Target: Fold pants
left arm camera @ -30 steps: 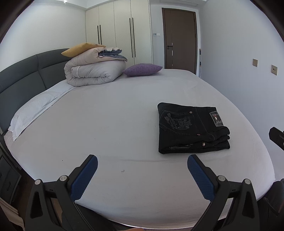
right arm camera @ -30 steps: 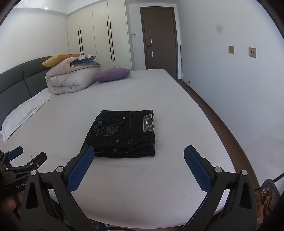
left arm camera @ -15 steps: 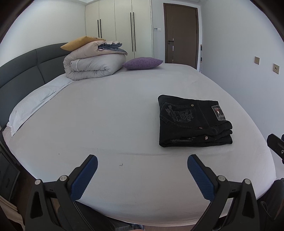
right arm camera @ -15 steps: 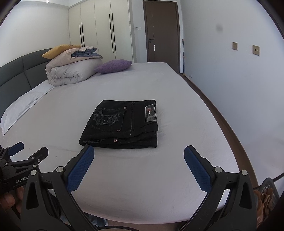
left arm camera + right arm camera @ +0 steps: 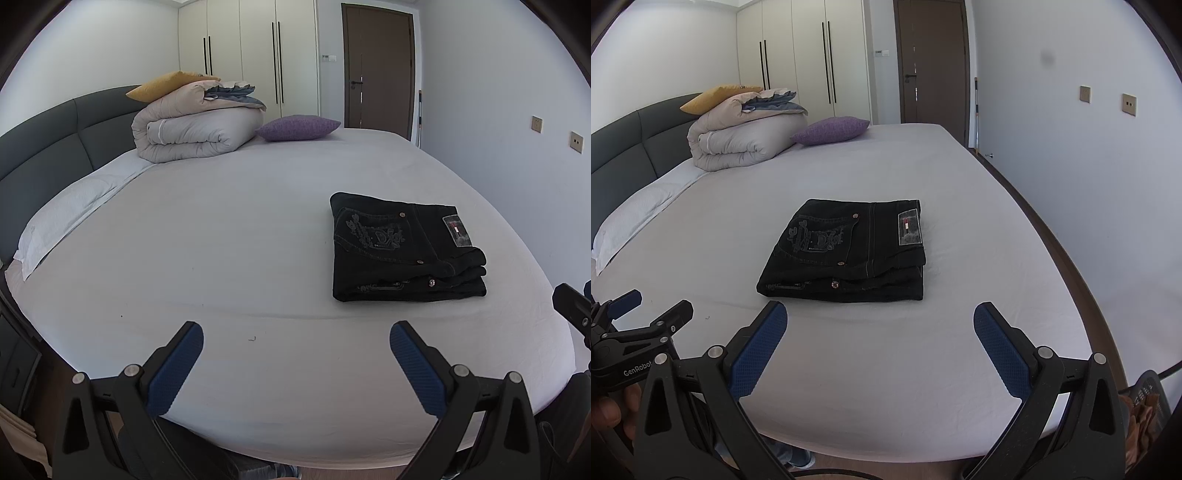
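We hold the left gripper [image 5: 295,334] and right gripper [image 5: 880,315] spread wide, gripping nothing, near the bed's [image 5: 960,177] edge. The folded black pants [image 5: 849,251] lie on the sheet. "GenRobot" marks the left gripper.

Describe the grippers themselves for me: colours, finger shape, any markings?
Both match. The left gripper and right gripper have black plastic frames with triangular cut-outs and silver screws. Each finger ends in a flat, angled blue pad with a fine grid texture. The right view shows white "GenRobot" lettering on the left gripper's body.
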A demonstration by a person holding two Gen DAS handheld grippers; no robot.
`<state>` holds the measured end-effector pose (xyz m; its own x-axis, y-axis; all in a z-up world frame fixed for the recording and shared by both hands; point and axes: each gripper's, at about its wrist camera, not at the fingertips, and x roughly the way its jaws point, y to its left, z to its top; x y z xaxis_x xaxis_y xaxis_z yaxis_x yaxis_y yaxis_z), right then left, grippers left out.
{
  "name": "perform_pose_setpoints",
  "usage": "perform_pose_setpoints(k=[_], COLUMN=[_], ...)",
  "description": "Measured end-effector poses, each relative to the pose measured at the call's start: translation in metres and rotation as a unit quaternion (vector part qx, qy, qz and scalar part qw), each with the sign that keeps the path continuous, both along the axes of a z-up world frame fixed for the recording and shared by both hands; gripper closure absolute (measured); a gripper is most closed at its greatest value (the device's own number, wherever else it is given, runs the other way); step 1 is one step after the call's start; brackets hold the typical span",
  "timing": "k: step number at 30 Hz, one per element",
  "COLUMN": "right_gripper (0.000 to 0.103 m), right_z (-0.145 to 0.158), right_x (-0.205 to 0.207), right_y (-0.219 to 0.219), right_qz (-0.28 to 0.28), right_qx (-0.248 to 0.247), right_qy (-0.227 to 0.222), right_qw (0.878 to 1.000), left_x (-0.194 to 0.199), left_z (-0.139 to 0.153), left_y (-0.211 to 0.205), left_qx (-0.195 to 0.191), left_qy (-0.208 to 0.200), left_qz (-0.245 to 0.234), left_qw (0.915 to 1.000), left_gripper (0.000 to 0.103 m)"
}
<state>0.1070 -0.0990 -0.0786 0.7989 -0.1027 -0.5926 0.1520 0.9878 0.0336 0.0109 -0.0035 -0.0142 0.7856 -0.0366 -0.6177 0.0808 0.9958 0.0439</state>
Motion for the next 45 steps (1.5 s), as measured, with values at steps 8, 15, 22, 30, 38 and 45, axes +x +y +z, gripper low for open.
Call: perform_pose_setpoints(k=[8,15,22,30,38,45], right_gripper=[0.0,0.0,0.0,0.0,0.0,0.0], right_z=[-0.004,-0.007,-0.011,-0.017,-0.021,-0.02], right_x=[0.005,0.007,0.011,0.013,0.014,0.014], right_y=[0.003,0.002,0.002,0.003,0.005,0.005], right_qz=[0.0,-0.001,-0.003,-0.003,-0.003,-0.003], right_qx=[0.0,0.0,0.0,0.001,0.001,0.001], right_qy=[0.004,0.007,0.011,0.016,0.019,0.019], right_qw=[1.0,1.0,1.0,1.0,1.0,1.0], left_x=[0.0,0.0,0.0,0.001,0.001,0.001], left_z=[-0.002,-0.004,-0.009,-0.011,-0.011,-0.013], left_y=[0.0,-0.001,-0.002,-0.002,-0.002,-0.002], left_qx=[0.0,-0.001,-0.005,-0.006,-0.006,-0.007], left_qy=[0.002,0.003,0.008,0.012,0.013,0.015], left_qz=[-0.001,-0.002,-0.004,-0.006,-0.006,-0.007], left_qw=[1.0,1.0,0.9999,0.9999,0.9999,0.9998], left_gripper=[0.0,0.0,0.0,0.0,0.0,0.0])
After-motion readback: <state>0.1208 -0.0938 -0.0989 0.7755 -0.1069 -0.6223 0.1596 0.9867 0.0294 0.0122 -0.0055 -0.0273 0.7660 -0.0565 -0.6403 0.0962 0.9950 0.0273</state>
